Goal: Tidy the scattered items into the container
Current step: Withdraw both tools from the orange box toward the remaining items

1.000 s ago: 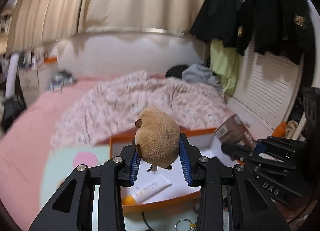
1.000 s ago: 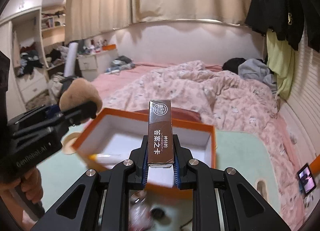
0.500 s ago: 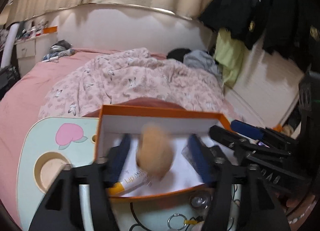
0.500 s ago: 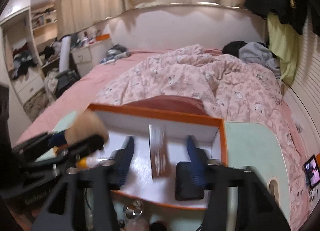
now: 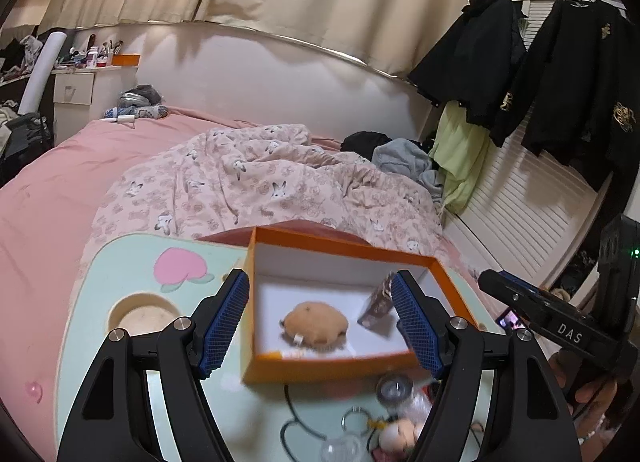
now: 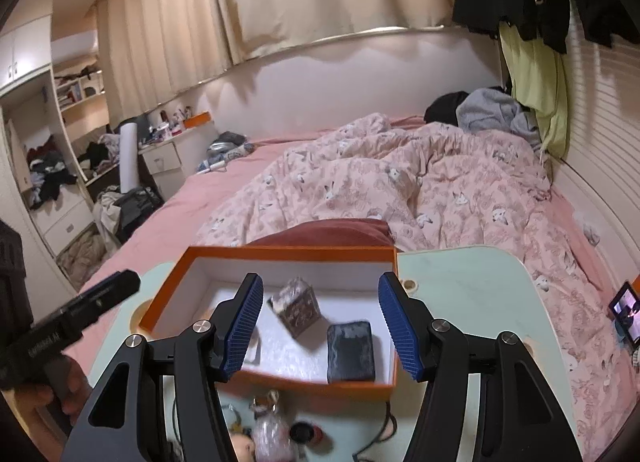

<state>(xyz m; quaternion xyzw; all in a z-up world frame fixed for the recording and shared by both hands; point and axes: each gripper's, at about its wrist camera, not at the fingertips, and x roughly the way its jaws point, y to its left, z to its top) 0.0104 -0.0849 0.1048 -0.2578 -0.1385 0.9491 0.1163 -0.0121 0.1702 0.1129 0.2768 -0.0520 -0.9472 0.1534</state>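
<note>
An orange box (image 5: 344,244) with a white inside stands on a pale green bed table (image 5: 120,266). A brown plush toy (image 5: 315,323) lies in it. A brown carton (image 5: 378,304) is tilted in the box, blurred; it also shows in the right wrist view (image 6: 298,304) beside a dark flat case (image 6: 351,350). My left gripper (image 5: 322,320) is open and empty over the box. My right gripper (image 6: 322,322) is open and empty over the orange box (image 6: 280,252).
Loose items lie on the table in front of the box: a key ring (image 5: 356,418), a small doll (image 5: 400,432), a clear jar (image 5: 394,388), a black cable (image 5: 290,418). A round cup hole (image 5: 142,316) is at the left. A phone (image 6: 626,310) lies on the bed.
Both grippers opened. The plush toy dropped from my left gripper into the box, and the brown carton dropped from my right gripper into the box. Both grippers pulled back a little.
</note>
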